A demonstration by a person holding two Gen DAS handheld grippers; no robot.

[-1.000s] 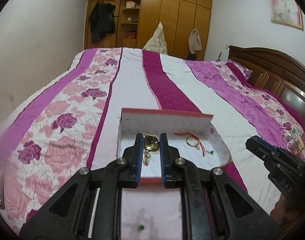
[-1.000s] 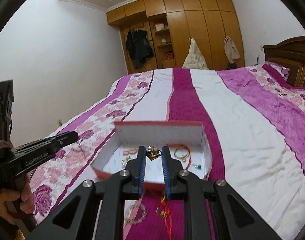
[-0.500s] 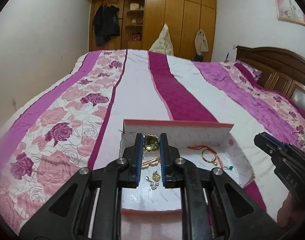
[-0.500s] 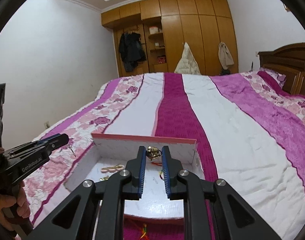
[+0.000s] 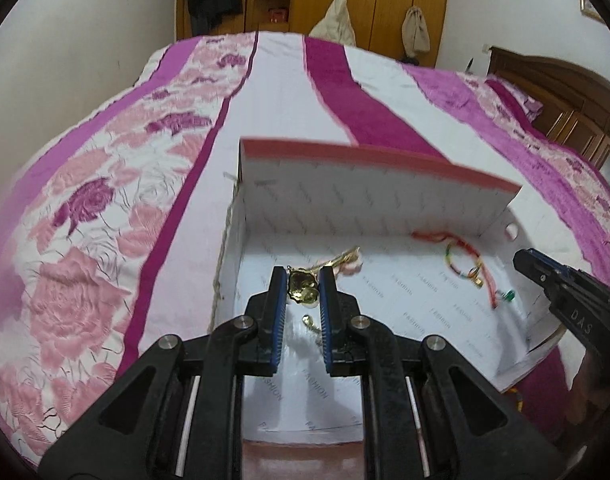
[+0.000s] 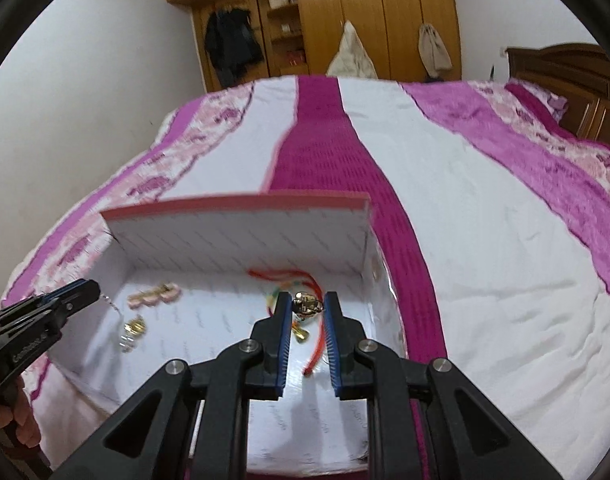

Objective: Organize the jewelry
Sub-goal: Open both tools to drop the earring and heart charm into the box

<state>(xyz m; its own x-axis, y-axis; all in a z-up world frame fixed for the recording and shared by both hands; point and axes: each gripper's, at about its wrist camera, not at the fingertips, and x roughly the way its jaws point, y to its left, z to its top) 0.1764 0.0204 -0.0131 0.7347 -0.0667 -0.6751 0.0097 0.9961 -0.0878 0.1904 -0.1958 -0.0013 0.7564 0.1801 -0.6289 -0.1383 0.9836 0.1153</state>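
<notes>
A white box with a red rim point(image 5: 369, 184) point(image 6: 241, 232) lies open on the bed. My left gripper point(image 5: 303, 280) is shut on a gold flower earring with a pearl point(image 5: 302, 289) and holds it over the box's left part; a gold piece dangles below. It also shows in the right wrist view point(image 6: 85, 292). My right gripper point(image 6: 309, 300) is shut on a gold charm point(image 6: 307, 305) over the box's right part; it shows in the left wrist view point(image 5: 525, 260). A red cord bracelet point(image 5: 465, 258) point(image 6: 289, 280) and a pink hair clip point(image 5: 351, 264) point(image 6: 155, 296) lie in the box.
The bed has a striped pink, white and magenta floral cover point(image 5: 105, 200) point(image 6: 465, 240). A wooden wardrobe point(image 6: 345, 12) stands at the far wall. A dark wooden headboard point(image 5: 565, 96) runs along the right side.
Both grippers have moved forward and down over the box with their pieces still held. The box now fills the lower part of both views.
</notes>
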